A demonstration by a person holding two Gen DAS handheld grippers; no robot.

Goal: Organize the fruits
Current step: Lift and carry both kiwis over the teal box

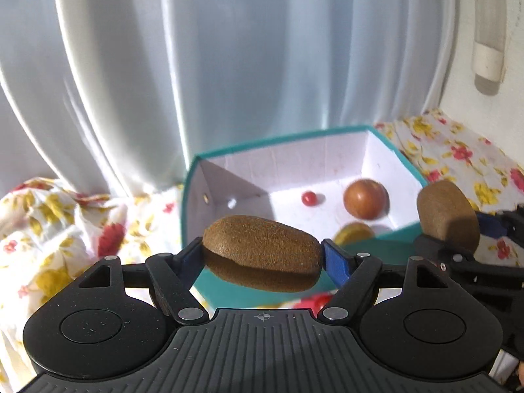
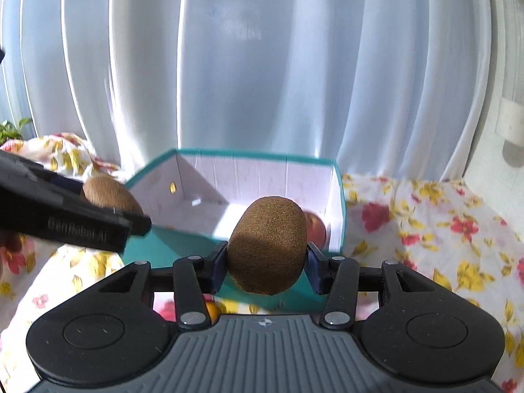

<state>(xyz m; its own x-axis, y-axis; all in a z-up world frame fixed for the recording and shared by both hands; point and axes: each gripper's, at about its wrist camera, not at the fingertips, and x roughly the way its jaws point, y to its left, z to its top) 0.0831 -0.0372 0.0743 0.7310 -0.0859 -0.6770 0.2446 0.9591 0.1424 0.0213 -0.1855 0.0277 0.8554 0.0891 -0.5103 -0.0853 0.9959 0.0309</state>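
My left gripper (image 1: pixel 262 255) is shut on a brown kiwi (image 1: pixel 262 252) held lengthwise, just in front of the teal box (image 1: pixel 193 196). My right gripper (image 2: pixel 267 262) is shut on a second kiwi (image 2: pixel 268 245), held upright before the same box (image 2: pixel 339 209). Each gripper shows in the other's view: the right one with its kiwi (image 1: pixel 447 216) at the box's right corner, the left one with its kiwi (image 2: pixel 108 196) at the box's left side. Inside the white-lined box lie a reddish-brown round fruit (image 1: pixel 365 198), a small red fruit (image 1: pixel 308 198) and a yellow fruit (image 1: pixel 353 232), partly hidden.
The box stands on a white cloth with red and yellow flowers (image 2: pixel 425 222). A white curtain (image 1: pixel 229 65) hangs right behind it. A small orange fruit (image 2: pixel 211 309) lies on the cloth under my right gripper. A white wall fitting (image 1: pixel 488 62) is at the far right.
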